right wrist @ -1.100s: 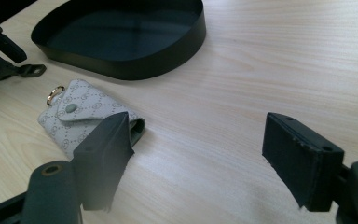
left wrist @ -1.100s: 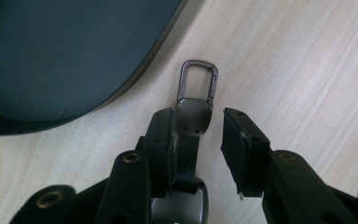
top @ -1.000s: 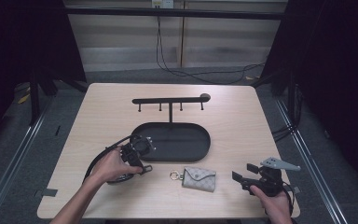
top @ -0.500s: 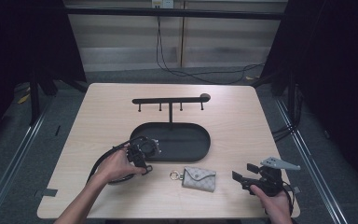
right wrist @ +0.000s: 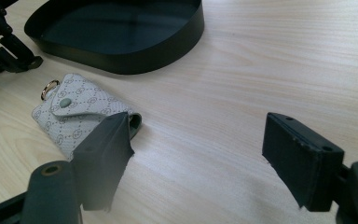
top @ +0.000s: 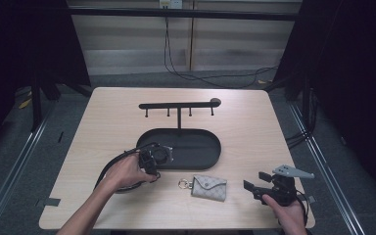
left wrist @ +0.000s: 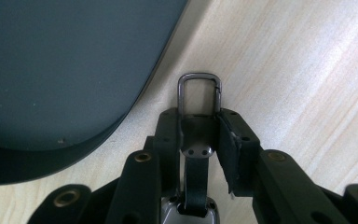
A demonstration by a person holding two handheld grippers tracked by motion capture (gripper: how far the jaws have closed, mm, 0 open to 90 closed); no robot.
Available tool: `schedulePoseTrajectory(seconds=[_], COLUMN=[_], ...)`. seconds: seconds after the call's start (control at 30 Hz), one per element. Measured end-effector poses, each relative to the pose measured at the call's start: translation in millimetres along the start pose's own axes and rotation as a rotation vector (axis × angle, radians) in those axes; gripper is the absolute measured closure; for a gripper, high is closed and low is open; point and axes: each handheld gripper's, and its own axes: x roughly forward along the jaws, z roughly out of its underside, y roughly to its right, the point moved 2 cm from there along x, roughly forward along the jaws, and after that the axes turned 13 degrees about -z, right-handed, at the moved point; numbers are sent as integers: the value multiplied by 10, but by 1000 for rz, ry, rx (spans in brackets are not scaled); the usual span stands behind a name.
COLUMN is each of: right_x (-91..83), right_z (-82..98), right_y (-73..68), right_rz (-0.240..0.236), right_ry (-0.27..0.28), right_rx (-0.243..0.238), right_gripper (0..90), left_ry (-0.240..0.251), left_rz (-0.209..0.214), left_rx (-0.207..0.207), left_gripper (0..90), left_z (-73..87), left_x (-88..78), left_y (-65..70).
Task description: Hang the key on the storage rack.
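**benchwatcher:** Since a second ago the left claw (top: pixel 152 159) has slid a little toward the near rim of the black oval tray (top: pixel 210 159), and its jaws have just been closing. Now they pinch a small metal clasp (left wrist: pixel 199 100) on a dark strap (left wrist: pixel 196 175), seen in the left gripper view. Loop of the clasp pokes out past the jaw tips, right beside the tray's curved edge, low over the bench (top: pixel 103 122).

**keyfob_fan:** And the right one?

**benchwatcher:** Right claw (top: pixel 257 182) hasn't budged. It sits at the near right corner of the bench, jaws spread wide with nothing between them. In the right gripper view the pads stand well apart over bare wood.

**keyfob_fan:** Where's the little pouch?

**benchwatcher:** Grey patterned pouch (top: pixel 208 187) lies flat on the bench just in front of the tray, between the two claws, flap snapped down, with a small ring (top: pixel 183 184) on its left end. Not touched by either claw.

**keyfob_fan:** Anything else on there?

**benchwatcher:** Black hook rack (top: pixel 178 105) stands behind the tray.
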Motion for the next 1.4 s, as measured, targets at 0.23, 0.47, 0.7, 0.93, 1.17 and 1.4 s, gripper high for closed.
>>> schedulePoseTrajectory(seconds=[0.23,0.47,0.7,0.93,1.17,1.4], right_x=[5,10,5,24,29,27], right_z=[1,2,4,6,6,4], right_y=[7,16,10,8,10,13], right_rz=[5,7,6,5,6,5], right_ry=[-2,-5,-3,-15,-18,-14], right_rx=[9,12,17,15,13,18], right_gripper=[234,234,234,234,234,235], left_ry=[-27,-13,37,42,69,99], left_rz=[36,59,84,90,81,111], left_rx=[-20,-22,-126,-124,-141,-197], left_gripper=[708,708,708,708,708,709], left_z=[-1,64,135,161,227,317], left_x=[-2,-45,-179,-247,-366,-479], left_y=[-31,-42,-171,-174,-200,-311])
